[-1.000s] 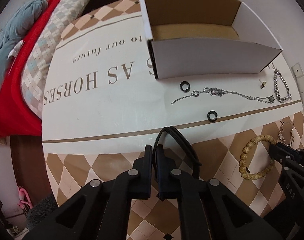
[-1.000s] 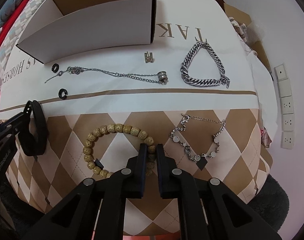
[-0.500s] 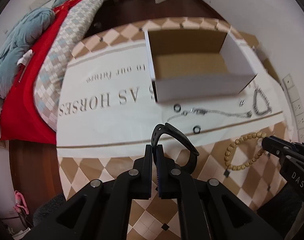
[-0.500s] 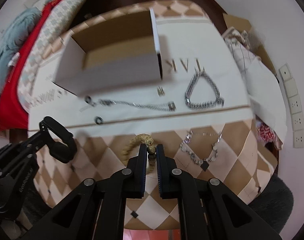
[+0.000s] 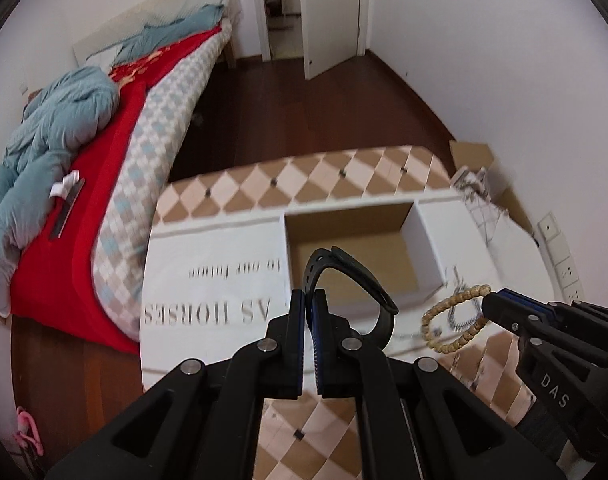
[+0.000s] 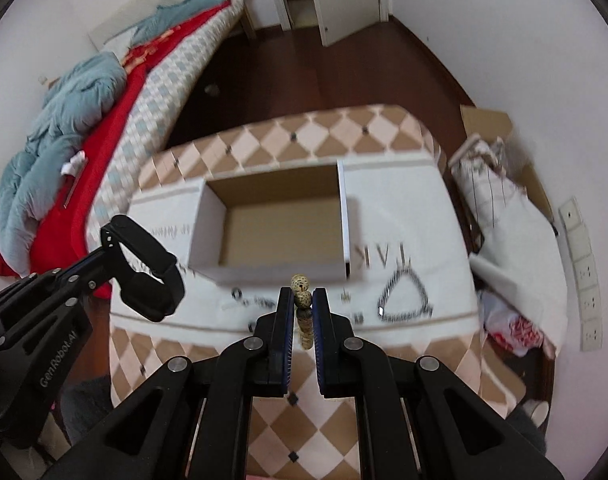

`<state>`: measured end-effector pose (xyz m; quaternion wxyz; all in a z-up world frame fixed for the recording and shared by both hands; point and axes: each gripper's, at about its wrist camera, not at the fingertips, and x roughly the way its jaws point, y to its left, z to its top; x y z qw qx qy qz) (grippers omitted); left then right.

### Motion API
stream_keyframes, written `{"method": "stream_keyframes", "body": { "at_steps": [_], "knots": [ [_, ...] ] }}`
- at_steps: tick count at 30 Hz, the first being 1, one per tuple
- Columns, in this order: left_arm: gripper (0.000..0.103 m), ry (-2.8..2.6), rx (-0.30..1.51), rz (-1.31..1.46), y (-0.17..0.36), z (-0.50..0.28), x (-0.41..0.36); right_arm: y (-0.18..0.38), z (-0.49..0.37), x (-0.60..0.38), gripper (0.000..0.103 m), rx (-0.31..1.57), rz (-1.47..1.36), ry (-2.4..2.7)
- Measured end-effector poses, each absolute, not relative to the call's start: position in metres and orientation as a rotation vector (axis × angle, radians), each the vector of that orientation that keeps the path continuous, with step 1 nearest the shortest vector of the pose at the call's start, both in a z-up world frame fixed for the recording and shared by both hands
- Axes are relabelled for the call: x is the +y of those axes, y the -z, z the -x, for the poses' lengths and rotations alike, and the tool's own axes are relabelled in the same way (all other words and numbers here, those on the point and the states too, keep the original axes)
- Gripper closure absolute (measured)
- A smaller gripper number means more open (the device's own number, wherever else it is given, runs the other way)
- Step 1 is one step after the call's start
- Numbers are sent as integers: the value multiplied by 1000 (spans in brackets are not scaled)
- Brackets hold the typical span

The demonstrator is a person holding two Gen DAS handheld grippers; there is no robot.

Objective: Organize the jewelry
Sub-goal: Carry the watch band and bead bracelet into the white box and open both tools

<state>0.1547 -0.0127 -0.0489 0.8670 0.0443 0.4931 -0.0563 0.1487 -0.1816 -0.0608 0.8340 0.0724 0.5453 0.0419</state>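
My left gripper (image 5: 311,300) is shut on a black wristband (image 5: 356,276) and holds it high above the table; it also shows in the right wrist view (image 6: 148,276). My right gripper (image 6: 303,300) is shut on a wooden bead bracelet (image 6: 302,312), which hangs from it in the left wrist view (image 5: 452,320). An open white cardboard box (image 6: 280,224) stands on the table ahead of both grippers, and it looks empty. A thick silver chain bracelet (image 6: 404,296), a thin necklace (image 6: 260,302) and a black ring (image 6: 237,293) lie in front of the box.
The table (image 6: 384,216) has a white and tan checked cloth. A bed (image 5: 104,140) with red and blue bedding stands to the left. Bags and cardboard (image 6: 500,184) lie by the right wall. Wall sockets (image 6: 584,272) are at the right.
Both grippers have risen well above the table, carrying the black wristband and the bead bracelet up with them. The box and table now look smaller and farther below.
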Motion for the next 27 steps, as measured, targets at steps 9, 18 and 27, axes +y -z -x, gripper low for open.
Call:
{"method": "stream_keyframes", "body": {
  "at_steps": [9,18,27],
  "knots": [
    [102,130,1085,-74,73,-200,-20,52,-204,-183,93,1126,-160,-133],
    [98,178,1220,-10,125,-252,-21,107,-261,-183,93,1243,-202,-162],
    [82,233,1292,37,139,-281,-22,126,-284,-184,85,1304,-236,-203]
  ]
}}
